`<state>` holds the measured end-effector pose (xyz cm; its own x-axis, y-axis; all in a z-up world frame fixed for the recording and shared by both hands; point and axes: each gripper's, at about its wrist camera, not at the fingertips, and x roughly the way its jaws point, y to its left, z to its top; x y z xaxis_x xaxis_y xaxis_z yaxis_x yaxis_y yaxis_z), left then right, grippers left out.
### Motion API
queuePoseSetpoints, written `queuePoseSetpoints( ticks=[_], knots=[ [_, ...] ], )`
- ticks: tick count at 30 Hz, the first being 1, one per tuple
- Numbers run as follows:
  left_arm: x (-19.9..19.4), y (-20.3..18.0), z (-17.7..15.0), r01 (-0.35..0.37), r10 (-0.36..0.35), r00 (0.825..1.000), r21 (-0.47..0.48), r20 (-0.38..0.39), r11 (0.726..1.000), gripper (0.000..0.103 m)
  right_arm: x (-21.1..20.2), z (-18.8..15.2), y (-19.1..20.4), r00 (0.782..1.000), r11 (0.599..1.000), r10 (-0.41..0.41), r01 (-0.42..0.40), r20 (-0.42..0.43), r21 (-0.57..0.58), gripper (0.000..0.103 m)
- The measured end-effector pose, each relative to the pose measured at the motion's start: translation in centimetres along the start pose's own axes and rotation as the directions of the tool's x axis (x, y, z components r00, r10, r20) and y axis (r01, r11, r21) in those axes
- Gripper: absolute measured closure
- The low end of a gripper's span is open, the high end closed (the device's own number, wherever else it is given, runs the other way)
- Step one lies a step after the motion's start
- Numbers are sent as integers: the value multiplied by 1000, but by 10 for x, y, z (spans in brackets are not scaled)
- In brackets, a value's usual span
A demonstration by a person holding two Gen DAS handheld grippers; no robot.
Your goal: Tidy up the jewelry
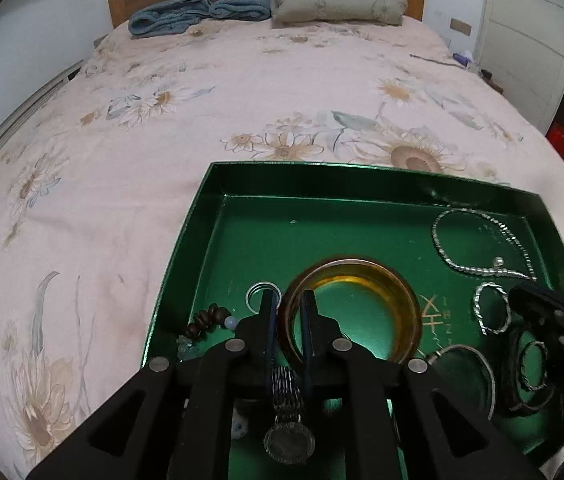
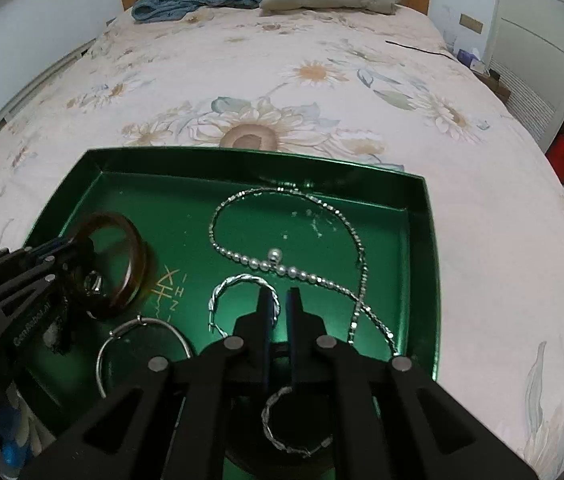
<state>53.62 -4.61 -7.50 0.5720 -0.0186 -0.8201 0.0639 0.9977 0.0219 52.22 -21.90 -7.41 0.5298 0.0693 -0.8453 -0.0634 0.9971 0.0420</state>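
presently a green tray (image 1: 242,184) is sitting on a floral bedspread (image 1: 162,120), near the foot of the bed. the left gripper (image 1: 288,300) is reaching down into the tray's left half, its fingers standing almost together and pinching the near-left wall of an amber bangle (image 1: 362,276), one finger outside the ring and one inside; the bangle is tilting up off the tray floor in the right wrist view. a small silver ring (image 1: 260,288) is lying just left of the bangle, with dark beads (image 1: 210,318) further left.

the right gripper (image 2: 280,296) is working in the tray's right half, its fingers likewise nearly closed and gripping the right side of a twisted silver hoop (image 2: 238,280). whether that hoop is lifting off the floor i cannot tell. a pearl necklace (image 2: 282,268) is looping just beyond it, towards the far right wall. a thin silver bangle (image 2: 142,324) is lying near the left of the hoop. folded blue cloth (image 1: 186,12) and a padded coat (image 1: 334,0) are resting at the far headboard.
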Motion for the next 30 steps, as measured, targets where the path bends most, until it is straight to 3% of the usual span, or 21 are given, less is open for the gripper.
queuePoseSetpoints(
  ticks=[1, 3, 8, 18, 21, 30],
  knots=[
    [-5, 1, -1, 5, -5, 1000, 1, 9, 1000, 84, -6, -1, -3, 1000, 1000, 2, -2, 12, 12, 95],
    [-20, 3, -5, 12, -12, 999, 5, 38, 1000, 69, -18, -2, -8, 999, 999, 17, -18, 42, 28, 94],
    [-67, 5, -22, 7, -10, 994, 30, 112, 1000, 57, -63, -19, -15, 993, 998, 29, -35, 118, 50, 77],
    [-201, 8, -104, 38, -45, 960, 29, 278, 999, 22, -174, -93, -5, 966, 997, 57, -69, 253, 41, 59],
    [-239, 7, -133, 25, -34, 943, 34, 332, 999, 15, -208, -123, 3, 958, 998, 56, -62, 282, 11, 54],
    [-332, 1, -213, -26, -3, 912, 65, 411, 998, 10, -286, -214, 21, 940, 1000, 22, -13, 341, -28, 46]
  ],
)
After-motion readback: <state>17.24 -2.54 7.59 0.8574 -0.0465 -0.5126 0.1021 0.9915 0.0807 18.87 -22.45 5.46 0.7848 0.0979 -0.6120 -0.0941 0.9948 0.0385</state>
